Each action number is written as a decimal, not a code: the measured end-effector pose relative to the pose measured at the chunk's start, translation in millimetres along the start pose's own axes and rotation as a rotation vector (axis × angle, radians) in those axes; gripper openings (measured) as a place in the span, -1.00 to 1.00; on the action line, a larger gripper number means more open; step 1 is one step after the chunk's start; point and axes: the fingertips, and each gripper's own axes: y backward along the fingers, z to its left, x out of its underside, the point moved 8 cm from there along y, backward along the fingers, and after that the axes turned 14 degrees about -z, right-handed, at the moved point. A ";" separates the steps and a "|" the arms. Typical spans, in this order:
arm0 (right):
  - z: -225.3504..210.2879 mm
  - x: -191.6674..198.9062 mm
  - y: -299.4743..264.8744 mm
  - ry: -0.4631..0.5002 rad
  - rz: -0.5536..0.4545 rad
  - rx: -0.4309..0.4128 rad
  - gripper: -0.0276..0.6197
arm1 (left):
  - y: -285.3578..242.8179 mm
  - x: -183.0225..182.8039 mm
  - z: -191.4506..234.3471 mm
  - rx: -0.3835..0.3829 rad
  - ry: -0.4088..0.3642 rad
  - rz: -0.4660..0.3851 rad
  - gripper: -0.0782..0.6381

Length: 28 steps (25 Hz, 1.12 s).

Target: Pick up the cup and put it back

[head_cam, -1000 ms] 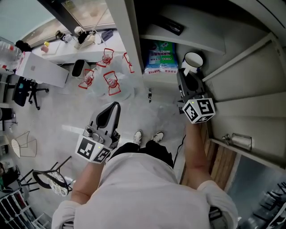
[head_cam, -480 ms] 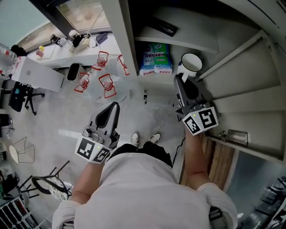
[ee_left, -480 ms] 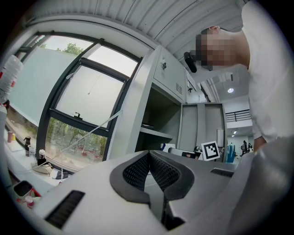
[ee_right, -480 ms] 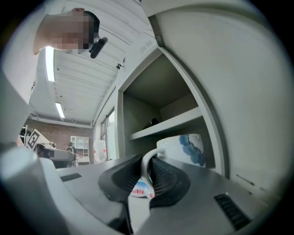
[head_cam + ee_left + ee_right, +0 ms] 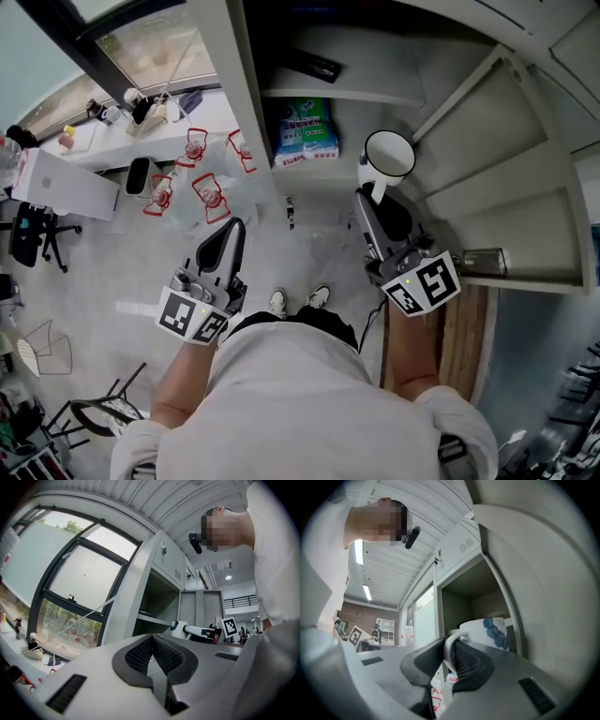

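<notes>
Left claw (image 5: 231, 234) hangs over the floor, its pads together with nothing between them. Further right, a blue-green packet (image 5: 302, 131) sits inside the open cabinet (image 5: 239, 112). Right claw (image 5: 367, 201) is clamped on the handle of the white, blue-patterned cup (image 5: 387, 155), holding it in the air before the shelves.

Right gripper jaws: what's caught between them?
The handle of the white cup, pinched by the right gripper. The right gripper view shows it.
</notes>
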 end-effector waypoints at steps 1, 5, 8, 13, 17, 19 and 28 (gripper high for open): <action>5.2 -5.6 4.1 0.006 0.000 -0.002 -0.74 | -0.2 -0.6 0.7 0.006 0.002 -0.004 -0.73; 25.2 -29.8 20.4 0.046 0.000 0.002 -0.74 | -1.5 -2.6 3.6 0.028 0.014 -0.018 -0.73; 38.8 -45.2 31.5 0.062 -0.006 0.016 -0.74 | -0.4 -4.4 4.8 0.042 0.023 -0.027 -0.73; 58.2 -62.4 49.7 0.098 0.005 0.036 -0.74 | 0.3 -5.7 6.9 0.066 0.037 -0.041 -0.73; 74.2 -73.7 59.9 0.117 0.003 0.055 -0.74 | 2.2 -7.9 8.7 0.082 0.045 -0.048 -0.73; 81.1 -77.0 62.1 0.123 -0.006 0.065 -0.74 | 3.7 -8.6 9.7 0.089 0.048 -0.048 -0.73; 97.2 -79.6 64.9 0.139 -0.028 0.089 -0.74 | 11.4 -11.2 11.7 0.106 0.052 -0.050 -0.73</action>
